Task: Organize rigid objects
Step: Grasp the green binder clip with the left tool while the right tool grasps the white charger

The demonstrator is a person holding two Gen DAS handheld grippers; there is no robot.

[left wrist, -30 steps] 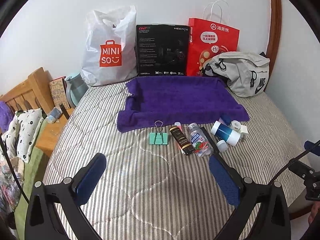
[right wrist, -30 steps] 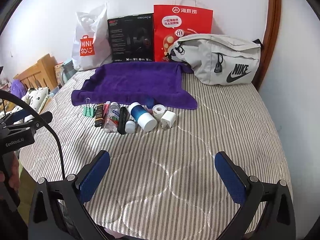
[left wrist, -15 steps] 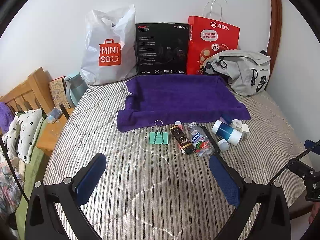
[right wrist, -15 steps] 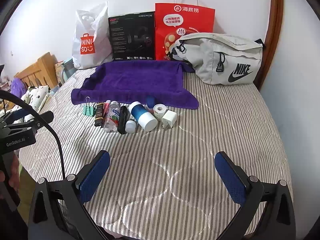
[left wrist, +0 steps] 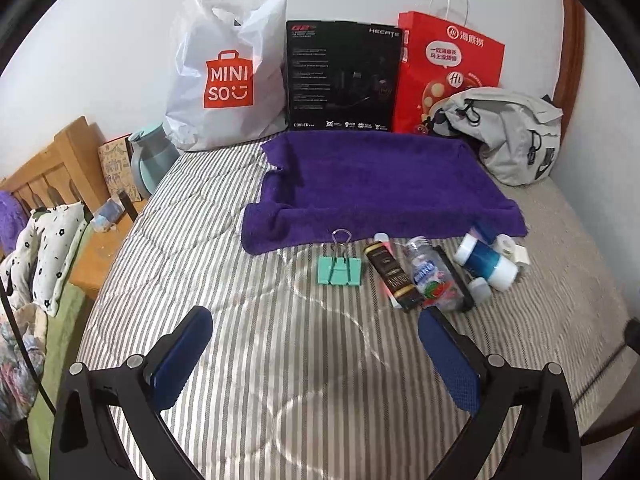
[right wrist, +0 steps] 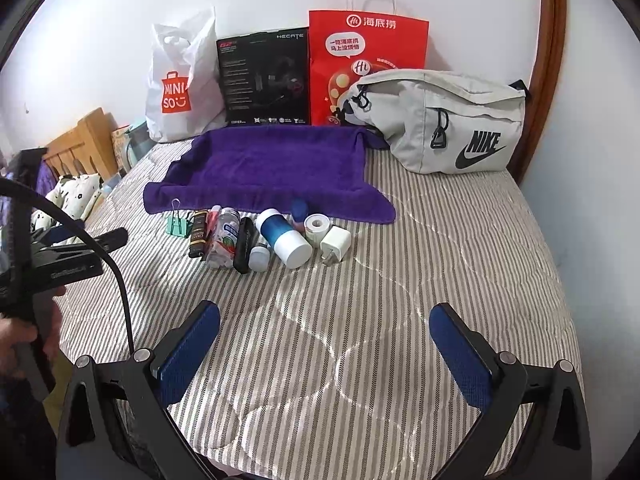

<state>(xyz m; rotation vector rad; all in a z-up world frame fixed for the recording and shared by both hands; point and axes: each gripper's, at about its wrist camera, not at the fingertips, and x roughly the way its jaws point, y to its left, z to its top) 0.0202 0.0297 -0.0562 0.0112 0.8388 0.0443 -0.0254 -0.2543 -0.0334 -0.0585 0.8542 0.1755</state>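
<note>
White walls stand behind a bed (left wrist: 240,360) with a gray and white striped cover. Against the wall at 12 o'clock sit a white Miniso bag (left wrist: 228,80), a black box (left wrist: 342,80), a red paper bag (left wrist: 448,76) and a gray Nike bag (right wrist: 448,120). At 9 o'clock a wooden headboard (left wrist: 52,172) and a flowered pillow (left wrist: 44,248) show. A purple towel (left wrist: 380,184) lies flat in the middle of the bed. Just in front of it, a row of small things lies side by side: a green binder clip (left wrist: 340,270), a dark brown tube (left wrist: 392,276), a clear plastic bottle (left wrist: 432,276), a blue and white bottle (right wrist: 282,236), a roll of white tape (right wrist: 317,226) and a white charger plug (right wrist: 336,244). The left gripper (left wrist: 312,332) hangs low over the bed, fingers spread wide, holding nothing. The right gripper (right wrist: 324,328) is the same, spread wide with nothing between its blue pads (right wrist: 188,352). A hand (right wrist: 16,344) at 9 o'clock grips the other tool's handle.
</note>
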